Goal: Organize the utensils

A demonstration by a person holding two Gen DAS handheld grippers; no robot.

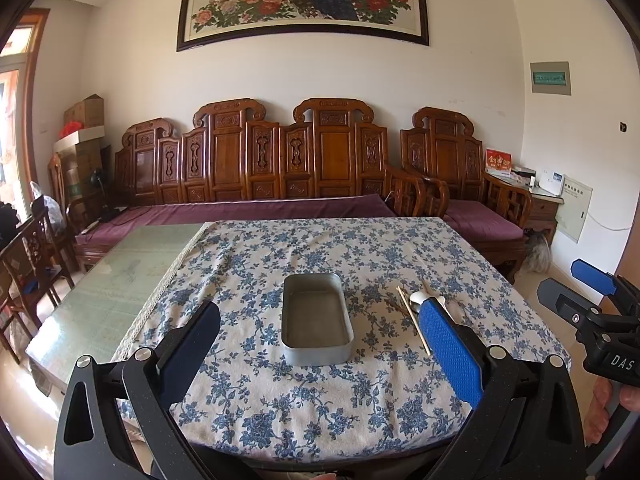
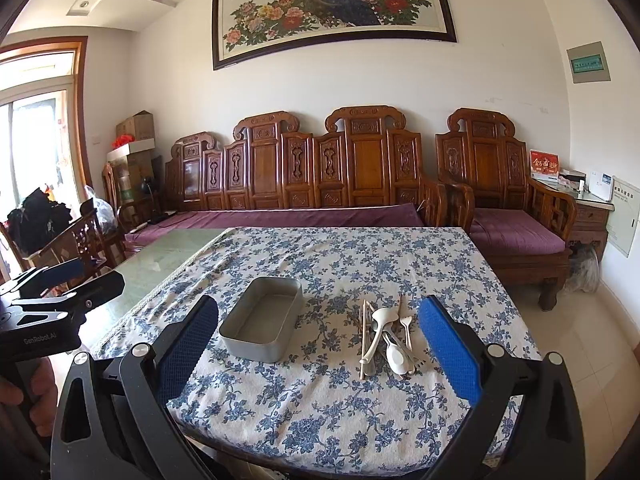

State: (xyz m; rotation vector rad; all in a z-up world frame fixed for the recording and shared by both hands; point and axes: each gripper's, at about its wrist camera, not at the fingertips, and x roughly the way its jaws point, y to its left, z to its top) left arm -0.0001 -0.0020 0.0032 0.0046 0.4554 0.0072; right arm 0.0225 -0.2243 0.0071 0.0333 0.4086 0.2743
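Note:
An empty grey metal tin (image 1: pixel 316 318) stands on the floral tablecloth; it also shows in the right wrist view (image 2: pixel 264 322). To its right lies a pile of utensils (image 2: pixel 386 340): white spoons, a fork, metal pieces and wooden chopsticks (image 2: pixel 363 338). In the left wrist view the pile (image 1: pixel 414 304) is partly hidden behind my right finger. My left gripper (image 1: pixel 320 340) is open and empty, above the table's near edge, facing the tin. My right gripper (image 2: pixel 320 344) is open and empty, with the tin and pile between its fingers ahead.
The tablecloth (image 2: pixel 340 264) covers the right part of a glass-topped table (image 1: pixel 120 276). A carved wooden sofa (image 1: pixel 280 160) with purple cushions stands behind it. Wooden chairs (image 1: pixel 32 252) stand at the left. Each gripper shows at the edge of the other's view.

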